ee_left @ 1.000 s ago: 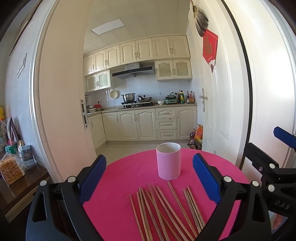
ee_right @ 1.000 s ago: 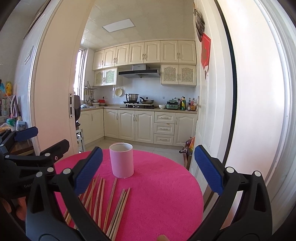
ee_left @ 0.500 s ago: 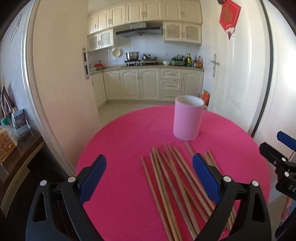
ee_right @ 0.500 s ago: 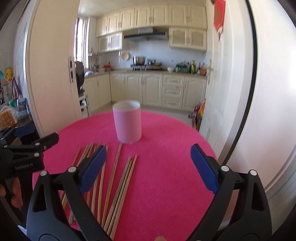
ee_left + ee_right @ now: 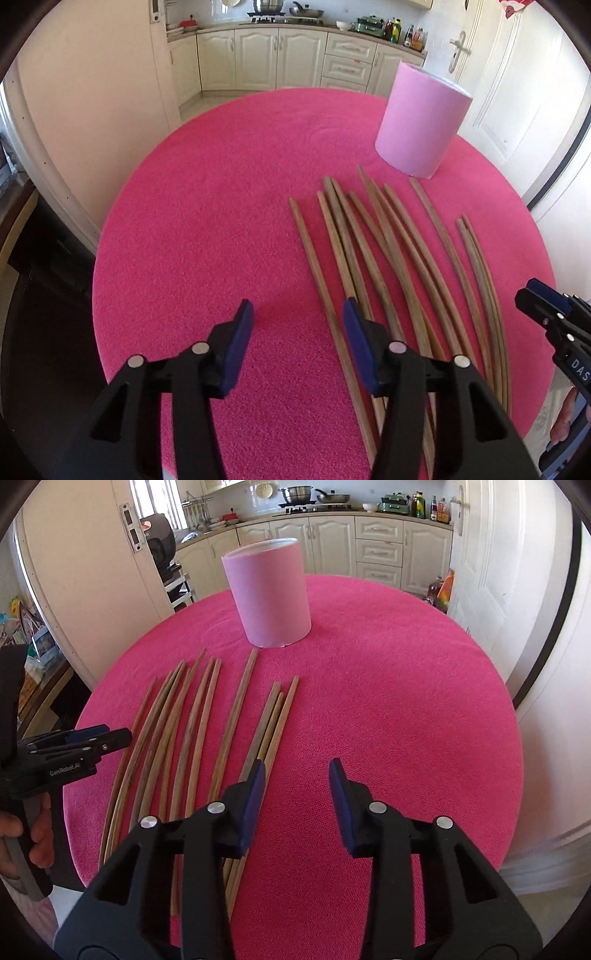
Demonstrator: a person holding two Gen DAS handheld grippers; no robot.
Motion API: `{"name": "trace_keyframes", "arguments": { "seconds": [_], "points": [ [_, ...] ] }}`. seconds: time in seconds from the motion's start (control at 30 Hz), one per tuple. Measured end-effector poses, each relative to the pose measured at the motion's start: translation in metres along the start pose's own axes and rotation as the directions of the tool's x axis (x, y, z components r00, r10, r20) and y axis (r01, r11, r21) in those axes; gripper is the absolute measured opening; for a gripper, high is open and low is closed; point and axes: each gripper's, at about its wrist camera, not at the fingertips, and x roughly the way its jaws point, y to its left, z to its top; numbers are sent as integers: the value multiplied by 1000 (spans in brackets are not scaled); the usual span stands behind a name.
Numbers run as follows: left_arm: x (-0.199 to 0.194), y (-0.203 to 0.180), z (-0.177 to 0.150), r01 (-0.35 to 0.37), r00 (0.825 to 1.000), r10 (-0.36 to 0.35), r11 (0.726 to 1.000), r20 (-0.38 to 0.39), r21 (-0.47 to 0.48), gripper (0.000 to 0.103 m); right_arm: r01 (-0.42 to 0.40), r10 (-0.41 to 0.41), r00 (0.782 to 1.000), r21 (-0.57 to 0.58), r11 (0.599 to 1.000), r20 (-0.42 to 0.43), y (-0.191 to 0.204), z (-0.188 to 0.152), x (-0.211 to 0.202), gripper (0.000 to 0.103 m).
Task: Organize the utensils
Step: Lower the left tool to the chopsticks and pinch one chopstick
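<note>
Tipped down over the chopsticks [image 5: 373, 258] near the tabletop's [image 5: 207, 206] front edge. Left tongs [image 5: 297, 319] and right tongs [image 5: 297, 779] just narrowed, part-spread, pinching nothing. Pink cup [image 5: 267, 594] unfilled.

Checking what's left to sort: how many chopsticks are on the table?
About 12 chopsticks: eight fanned at the left, one alone before the cup, three at the right. Overlaps may hide some.

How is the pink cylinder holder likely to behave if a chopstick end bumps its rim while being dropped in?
The pink holder looks tall for its base and seemingly empty, so probably light and apt to tip or slide. The fuzzy pink tablecloth may add some grip. Its walls look thin, possibly paper-covered, so likely not fragile.
</note>
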Motion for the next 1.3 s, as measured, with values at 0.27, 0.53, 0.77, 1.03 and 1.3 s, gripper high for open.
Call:
{"name": "trace_keyframes", "arguments": {
  "seconds": [0.27, 0.53, 0.77, 1.03, 1.3],
  "points": [
    [9, -8, 8, -69, 997, 70, 996, -23, 53, 19, -3, -2, 996, -60, 998, -91, 9, 5, 21, 29],
    [4, -4, 13, -55, 998, 57, 997, -28, 56, 12, 14, -35, 989, -147, 989, -144, 16, 9, 24, 27],
    [7, -14, 14, -96, 995, 97, 992, -8, 77, 11, 26, -61, 984, -204, 979, -170, 18, 11, 26, 24],
    [6, -9, 15, -99, 995, 101, 993, -17, 70, 10, -3, -14, 979, -83, 997, -202, 0, 21, 28, 14],
    [7, -2, 21, -69, 997, 71, 996, -35, 57, 10, -59, 49, 960, -29, 998, -275, -2, 27, 38, 14]
  ]
}}
